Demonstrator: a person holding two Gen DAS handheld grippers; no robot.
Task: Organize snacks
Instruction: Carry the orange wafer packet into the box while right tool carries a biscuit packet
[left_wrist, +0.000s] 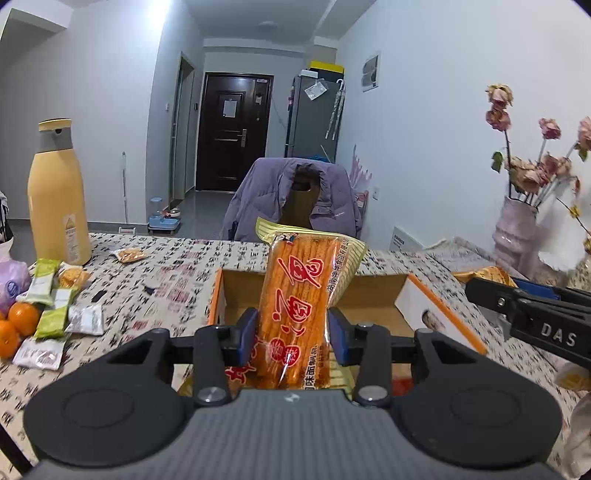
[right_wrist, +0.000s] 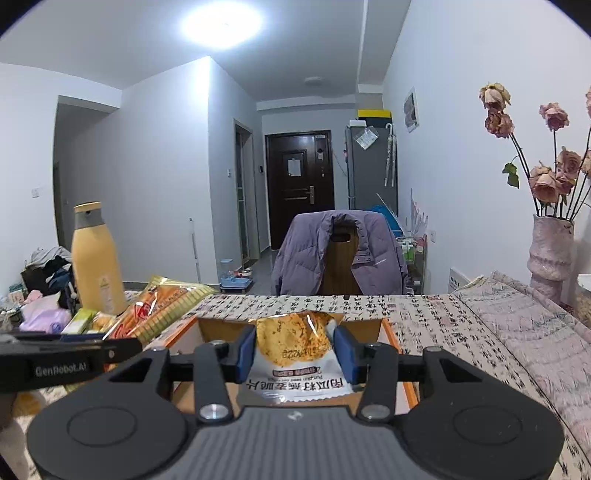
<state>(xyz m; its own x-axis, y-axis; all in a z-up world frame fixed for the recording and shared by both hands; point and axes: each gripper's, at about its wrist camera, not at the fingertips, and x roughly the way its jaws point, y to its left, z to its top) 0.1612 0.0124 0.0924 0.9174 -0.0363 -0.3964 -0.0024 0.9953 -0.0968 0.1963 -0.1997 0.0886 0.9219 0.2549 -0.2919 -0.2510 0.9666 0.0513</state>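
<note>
Two grippers each clamp a snack above the open cardboard box (left_wrist: 373, 291) on the patterned tablecloth (left_wrist: 177, 269); the left gripper (left_wrist: 293, 334) pinches an orange spicy-stick packet (left_wrist: 295, 295) standing upright; the right gripper (right_wrist: 294, 350) squeezes a white crisp packet (right_wrist: 295, 354); more snack sachets (left_wrist: 55, 306) lie near the yellow bottle (left_wrist: 57, 195) and oranges (left_wrist: 16, 325).

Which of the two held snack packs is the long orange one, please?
The pack in the left tool: long, orange, red lettering. The right tool holds a short white cracker pack.
</note>
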